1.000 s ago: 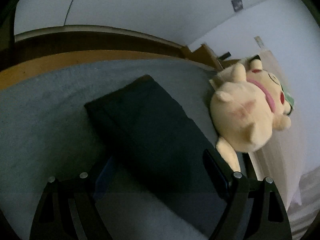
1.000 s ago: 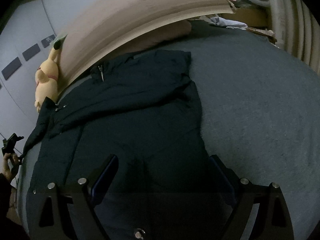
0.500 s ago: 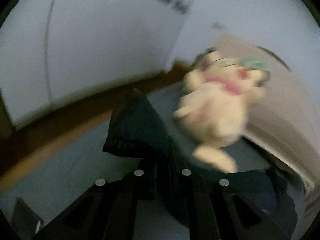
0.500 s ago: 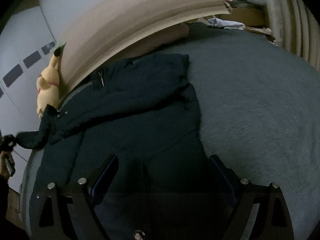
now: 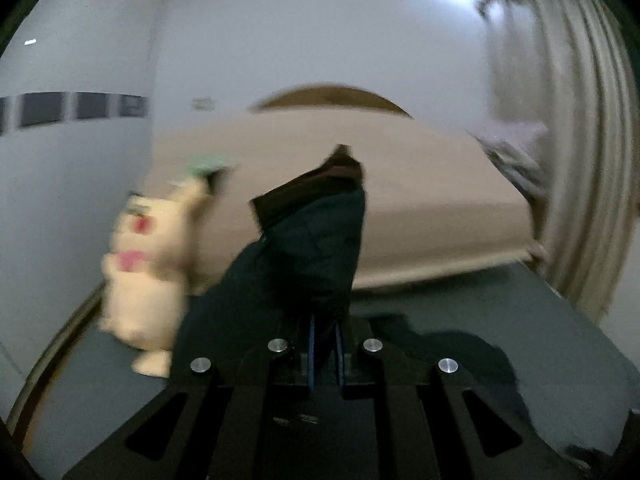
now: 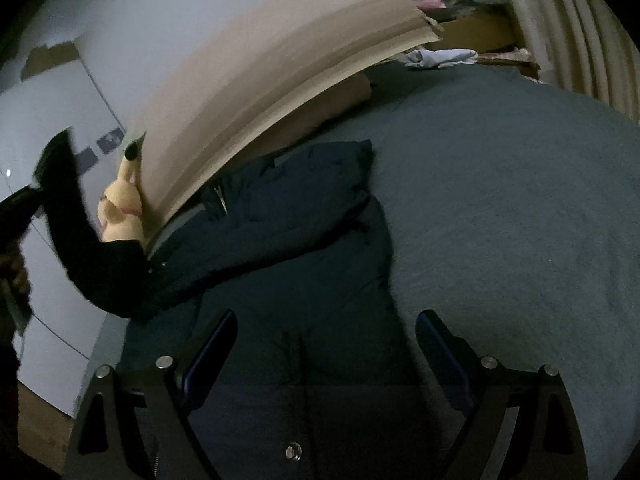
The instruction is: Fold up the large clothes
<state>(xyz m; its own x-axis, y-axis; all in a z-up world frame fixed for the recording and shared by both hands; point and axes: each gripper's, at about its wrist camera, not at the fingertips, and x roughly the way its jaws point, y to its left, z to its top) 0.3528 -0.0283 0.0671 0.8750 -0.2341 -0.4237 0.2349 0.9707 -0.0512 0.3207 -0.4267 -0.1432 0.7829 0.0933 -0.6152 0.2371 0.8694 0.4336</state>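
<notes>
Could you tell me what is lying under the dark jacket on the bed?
The jacket lies on a grey bedcover, which shows bare to its right. Whether anything else is under it cannot be seen, as it hides what it covers.
</notes>
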